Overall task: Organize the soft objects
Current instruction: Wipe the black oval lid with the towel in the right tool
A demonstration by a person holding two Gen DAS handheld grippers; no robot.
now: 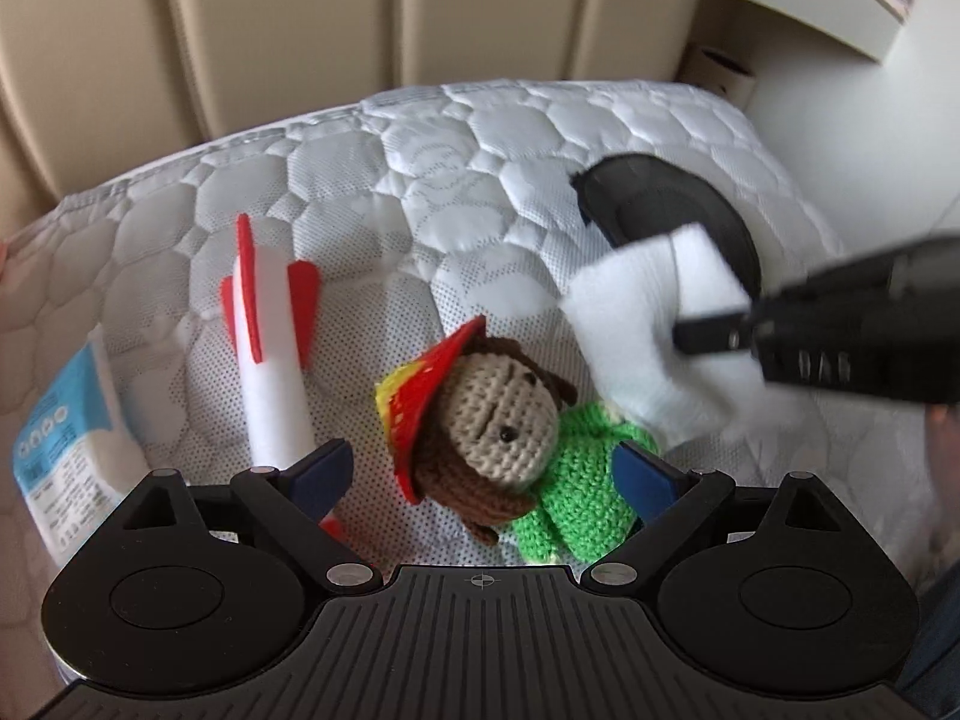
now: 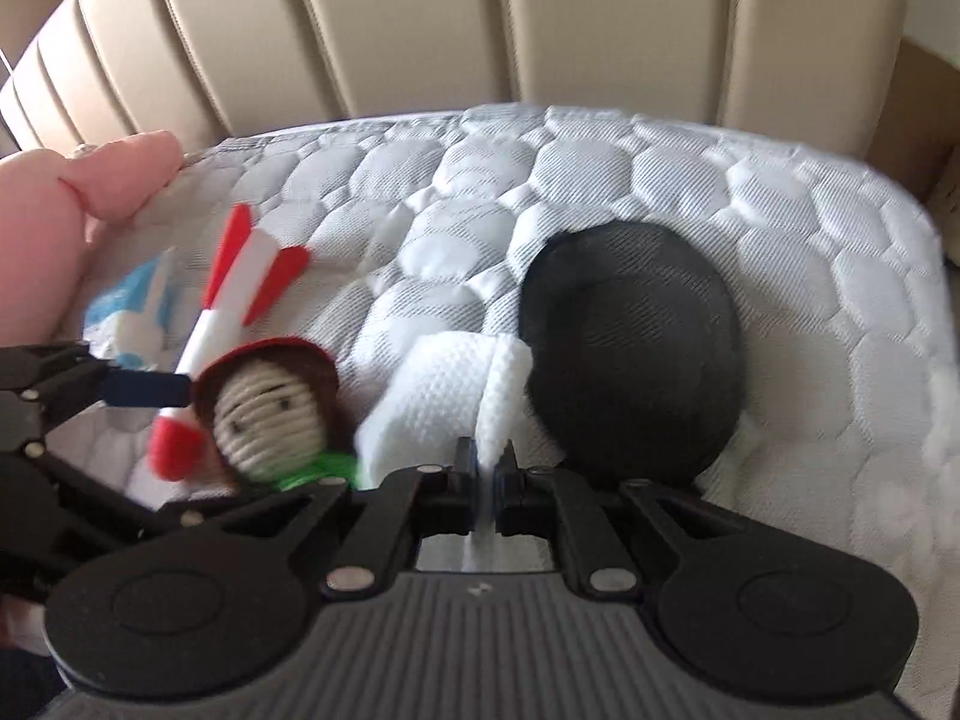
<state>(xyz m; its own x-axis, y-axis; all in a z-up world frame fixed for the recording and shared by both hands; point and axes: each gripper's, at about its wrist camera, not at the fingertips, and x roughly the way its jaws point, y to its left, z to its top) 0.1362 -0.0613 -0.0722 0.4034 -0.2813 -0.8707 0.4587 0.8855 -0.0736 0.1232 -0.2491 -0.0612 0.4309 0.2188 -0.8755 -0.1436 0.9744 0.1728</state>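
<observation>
Right gripper (image 2: 485,483) is being held clamped on the white knitted cloth (image 2: 450,402); jaws together, a thin edge of fabric pinched between the pads. In the left wrist view the same cloth (image 1: 654,330) is being carried at about 3 o'clock of the crochet doll (image 1: 510,426), partly over the black oval pad (image 1: 660,210).

Left gripper (image 1: 489,471) is being held with jaws apart, blue pads either side of the doll, doll's head and green body sitting between them. Contact by the pads cannot be told.

Felt rocket (image 1: 270,360) is lying at 9 o'clock of the doll, nose end toward the left gripper, fins at 12 o'clock. Tissue pack (image 1: 66,450) is lying further out at 9 o'clock, at the frame edge.

Everything is being supported by the quilted mattress (image 1: 372,180); beige padded headboard (image 1: 330,18) at 12 o'clock. In the right wrist view a pink plush (image 2: 78,192) is being seen at 10 o'clock, edge of the mattress.
</observation>
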